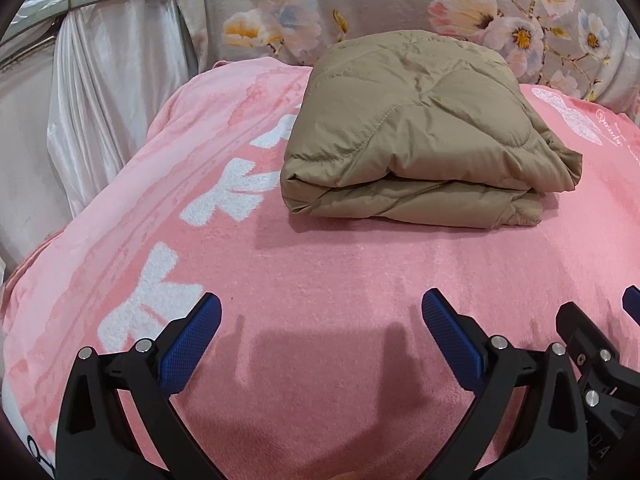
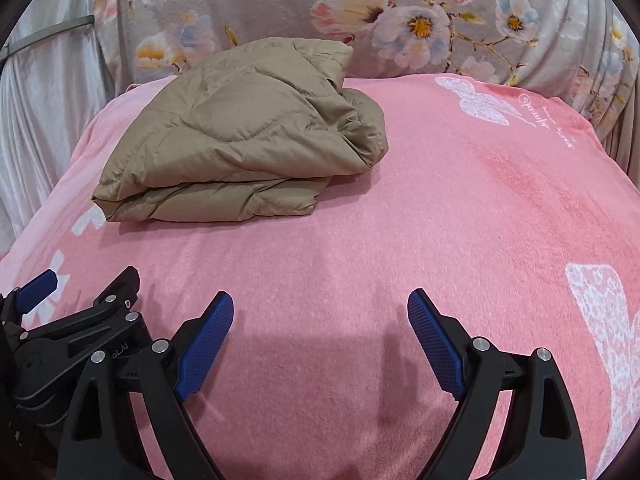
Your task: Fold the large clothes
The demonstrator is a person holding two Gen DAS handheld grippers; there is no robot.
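Observation:
A tan quilted jacket (image 1: 420, 132) lies folded into a thick bundle on a pink blanket (image 1: 320, 280), toward the far side. In the right wrist view the same jacket (image 2: 248, 136) sits at the upper left. My left gripper (image 1: 322, 308) hovers over bare blanket well short of the jacket, its blue pads wide apart and nothing between them. My right gripper (image 2: 320, 308) is likewise open above the pink blanket (image 2: 440, 220), empty. Each gripper shows at the edge of the other's view, side by side.
Pale satin drapery (image 1: 104, 100) hangs at the left. A grey floral fabric (image 1: 400, 4) rises behind the bed. White bow and butterfly prints mark the blanket. The blanket falls away at the left and right edges.

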